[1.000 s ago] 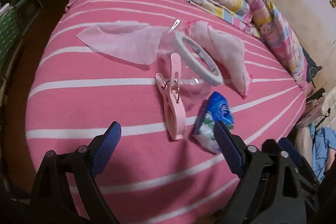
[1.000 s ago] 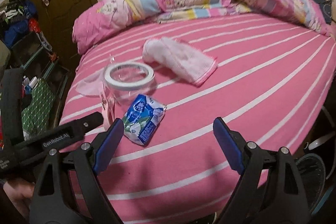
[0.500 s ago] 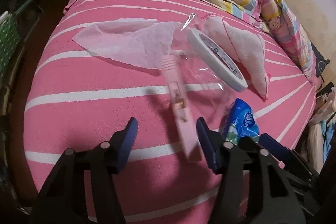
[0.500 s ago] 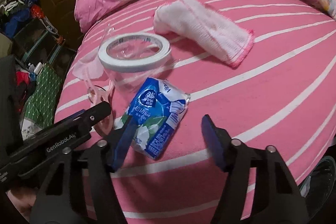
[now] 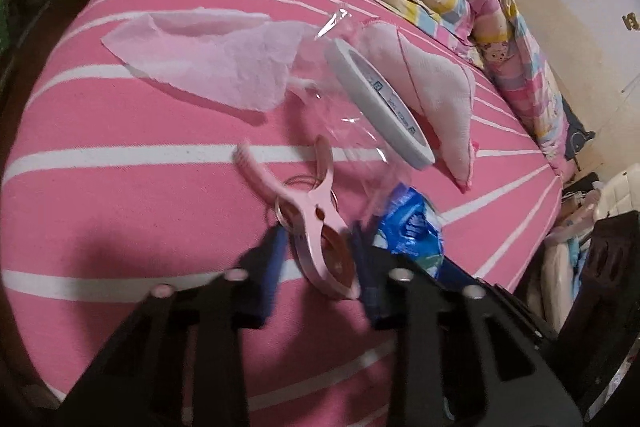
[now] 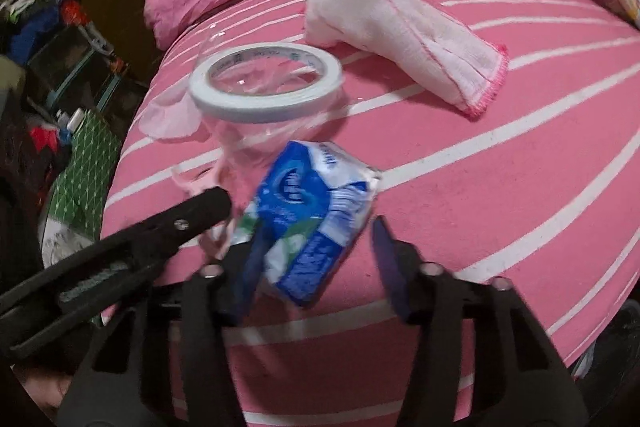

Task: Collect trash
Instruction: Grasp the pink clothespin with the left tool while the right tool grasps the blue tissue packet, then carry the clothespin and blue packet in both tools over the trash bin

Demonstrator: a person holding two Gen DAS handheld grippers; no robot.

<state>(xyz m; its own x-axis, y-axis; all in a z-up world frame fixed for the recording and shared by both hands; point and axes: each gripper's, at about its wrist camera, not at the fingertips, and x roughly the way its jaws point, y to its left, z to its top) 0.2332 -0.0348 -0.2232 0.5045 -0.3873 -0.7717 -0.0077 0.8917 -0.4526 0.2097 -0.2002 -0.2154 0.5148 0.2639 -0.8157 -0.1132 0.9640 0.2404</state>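
Jaws closing: left hand-held gripper [image 5: 318, 259] pinches clothespin [image 5: 320, 227], right hand-held gripper [image 6: 316, 259] straddles carton [image 6: 316, 219].

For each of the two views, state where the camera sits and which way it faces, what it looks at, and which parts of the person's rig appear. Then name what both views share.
Left wrist: on the left gripper, facing down at the pink peg between its fingers.
Right wrist: on the right gripper, facing down at the blue wrapper; the left gripper intrudes.
Shared: tape roll, wrapper, striped bed.
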